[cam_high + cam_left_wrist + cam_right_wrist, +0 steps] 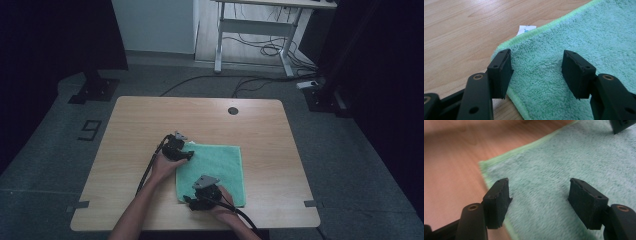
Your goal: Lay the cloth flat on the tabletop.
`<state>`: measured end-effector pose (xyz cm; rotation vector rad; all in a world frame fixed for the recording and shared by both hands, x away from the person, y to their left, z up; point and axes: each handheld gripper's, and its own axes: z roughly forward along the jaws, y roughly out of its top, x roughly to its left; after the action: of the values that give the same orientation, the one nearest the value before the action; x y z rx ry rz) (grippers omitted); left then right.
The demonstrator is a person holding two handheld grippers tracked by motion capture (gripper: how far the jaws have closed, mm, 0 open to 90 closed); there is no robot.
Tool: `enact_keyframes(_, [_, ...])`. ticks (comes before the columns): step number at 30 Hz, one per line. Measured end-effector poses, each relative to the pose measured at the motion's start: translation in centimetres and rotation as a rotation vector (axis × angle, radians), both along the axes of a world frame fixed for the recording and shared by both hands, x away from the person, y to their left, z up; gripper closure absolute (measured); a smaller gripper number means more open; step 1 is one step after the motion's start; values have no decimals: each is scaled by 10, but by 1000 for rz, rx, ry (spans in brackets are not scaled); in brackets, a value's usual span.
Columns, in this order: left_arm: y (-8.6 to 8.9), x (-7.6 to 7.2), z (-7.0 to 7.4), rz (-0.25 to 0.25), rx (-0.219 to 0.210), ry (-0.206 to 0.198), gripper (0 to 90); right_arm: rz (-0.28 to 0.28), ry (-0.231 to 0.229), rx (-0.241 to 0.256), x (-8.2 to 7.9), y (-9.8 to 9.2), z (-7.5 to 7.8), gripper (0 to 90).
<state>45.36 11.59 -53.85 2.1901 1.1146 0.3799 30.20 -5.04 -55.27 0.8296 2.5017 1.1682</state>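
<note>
grey floor (350, 150), white desk (260, 25), cables (270, 50)

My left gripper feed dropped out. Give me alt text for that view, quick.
The left tool is open, its two black jaws straddling a corner of the flat green terry-cloth towel, over the towel's light green hem. A small white tag pokes out past the towel's far edge onto the light wooden table.

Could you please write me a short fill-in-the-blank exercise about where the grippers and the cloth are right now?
1. The towel lying on the table is ____ in colour.
2. The left gripper has its jaws ____.
3. The right gripper is poised over the towel's ____ left corner.

Missing words: green; open; near
</note>
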Motion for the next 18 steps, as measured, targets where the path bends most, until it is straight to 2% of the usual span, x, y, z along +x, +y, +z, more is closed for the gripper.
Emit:
enact_keyframes(4, [-1, 0, 0, 3, 5, -1, 400, 7, 16, 2, 1, -2, 1, 335])
enact_keyframes(9, [-1, -1, 0, 3, 1, -2, 397, 13, 25, 30, 6, 15, 6, 333])
enact_keyframes(12, [-1, -1, 0, 5, -2, -3, 397, 22, 25, 26, 8, 26, 7, 326])
enact_keyframes(15, [0, -1, 0, 7, -6, -1, 398, 45, 32, -5, 7, 36, 5, 318])
enact_keyframes(18, [0, -1, -1, 6, -9, -1, 398, 47, 23, -18, 3, 37, 3, 316])
